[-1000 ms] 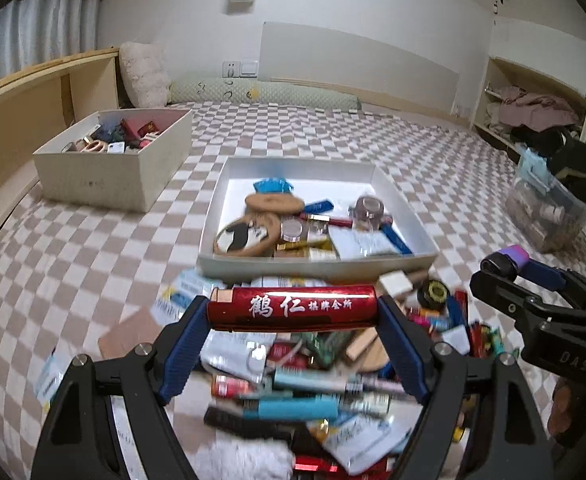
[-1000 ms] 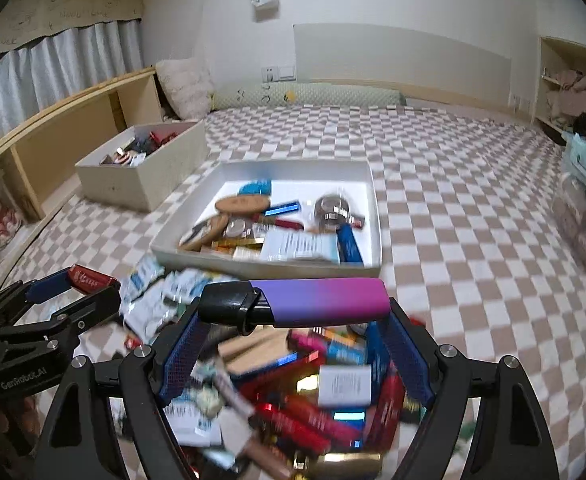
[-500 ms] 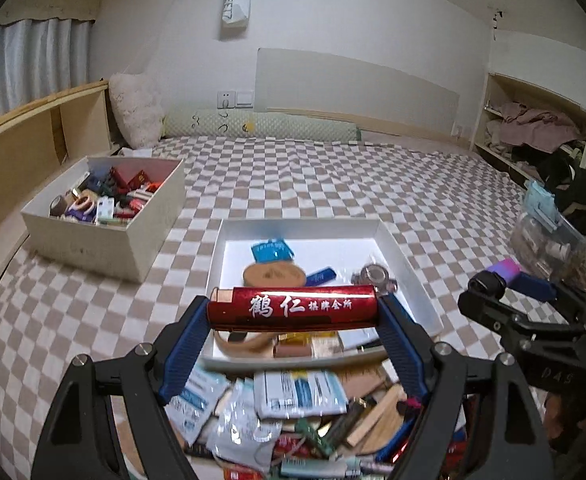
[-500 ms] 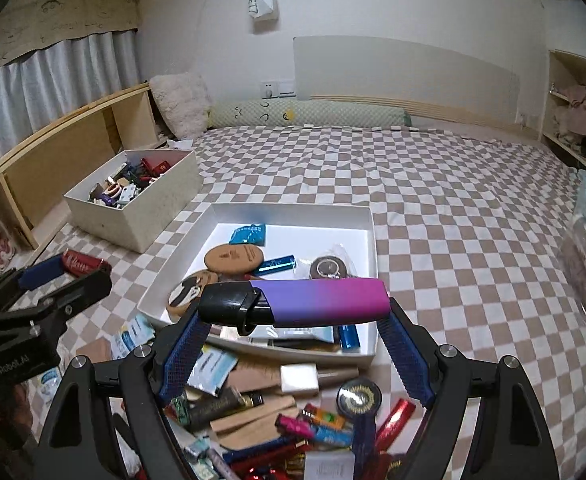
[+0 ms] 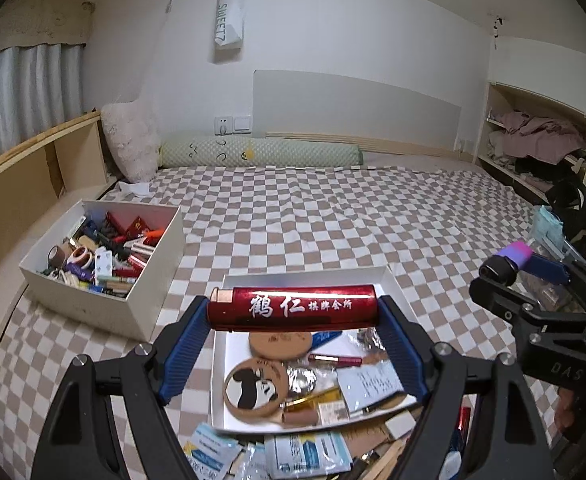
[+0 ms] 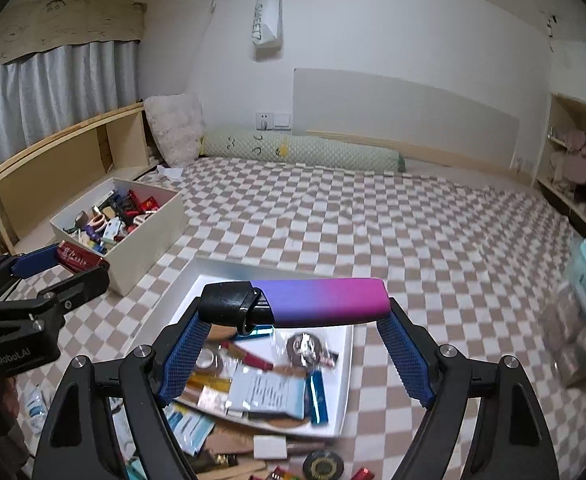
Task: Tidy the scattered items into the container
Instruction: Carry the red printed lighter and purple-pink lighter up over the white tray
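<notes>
My left gripper (image 5: 293, 312) is shut end to end on a red lighter (image 5: 293, 307) with white lettering, held crosswise above the white tray (image 5: 305, 276). My right gripper (image 6: 293, 312) is shut on a purple-to-pink vape stick (image 6: 317, 302) with a black cap, also crosswise over the white tray (image 6: 347, 364). The tray holds round wooden discs, a paper slip, blue and red lighters. Scattered packets and sticks (image 5: 293, 452) lie on the bed in front of the tray. Each gripper shows at the edge of the other's view: the right gripper (image 5: 533, 268), the left gripper (image 6: 53, 264).
A deeper white box (image 5: 141, 304) full of small items stands left of the tray on the checked bedspread (image 5: 333, 216). Wooden shelving runs along the left, a bolster and pillow at the headboard, a clear plastic bin (image 5: 549, 240) and clothes shelf at the right.
Both grippers have risen and moved forward from over the scattered pile to above the tray, each still holding its item. The pile has slid toward the bottom of both views.
</notes>
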Tool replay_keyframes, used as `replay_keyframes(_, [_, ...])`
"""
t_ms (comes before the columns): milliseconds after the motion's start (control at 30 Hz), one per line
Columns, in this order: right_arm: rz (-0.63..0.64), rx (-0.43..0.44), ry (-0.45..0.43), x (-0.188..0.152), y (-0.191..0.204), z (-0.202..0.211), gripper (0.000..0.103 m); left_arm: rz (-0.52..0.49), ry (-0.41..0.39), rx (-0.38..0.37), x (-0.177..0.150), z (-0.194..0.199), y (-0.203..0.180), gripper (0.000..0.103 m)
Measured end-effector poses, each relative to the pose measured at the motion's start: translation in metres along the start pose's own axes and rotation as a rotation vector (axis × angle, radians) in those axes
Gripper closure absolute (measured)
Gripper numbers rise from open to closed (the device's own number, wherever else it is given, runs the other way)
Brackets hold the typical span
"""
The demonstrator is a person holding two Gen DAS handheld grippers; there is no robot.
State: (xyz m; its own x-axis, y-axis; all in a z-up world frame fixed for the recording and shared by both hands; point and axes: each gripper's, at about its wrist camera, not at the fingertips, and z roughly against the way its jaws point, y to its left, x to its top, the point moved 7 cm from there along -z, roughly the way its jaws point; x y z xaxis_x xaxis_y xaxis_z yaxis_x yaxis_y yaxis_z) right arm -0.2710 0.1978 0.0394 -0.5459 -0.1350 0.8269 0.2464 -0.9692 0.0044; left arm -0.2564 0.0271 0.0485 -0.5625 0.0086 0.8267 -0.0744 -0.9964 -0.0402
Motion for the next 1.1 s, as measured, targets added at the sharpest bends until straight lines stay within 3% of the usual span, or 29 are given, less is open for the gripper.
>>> replay_keyframes(167, [-0.034, 0.047, 0.03, 0.016, 0.005, -0.017, 0.019, 0.003, 0.022, -0.025, 0.015, -0.015, 0.0, 0.02])
replay_keyframes(367, [-0.069, 0.06, 0.085, 0.016, 0.006, -0.042, 0.019, -0.003, 0.049, 0.006, 0.021, -0.039, 0.009, 0.02])
replay_keyframes(700, [-0.127, 0.036, 0.226, -0.013, -0.012, -0.118, 0.019, -0.007, 0.15, 0.027, -0.014, -0.087, 0.018, 0.02])
replay_keyframes(1100, [-0.16, -0.029, 0.355, -0.029, -0.017, -0.203, 0.019, -0.001, 0.188, 0.02, -0.033, -0.121, 0.021, 0.02])
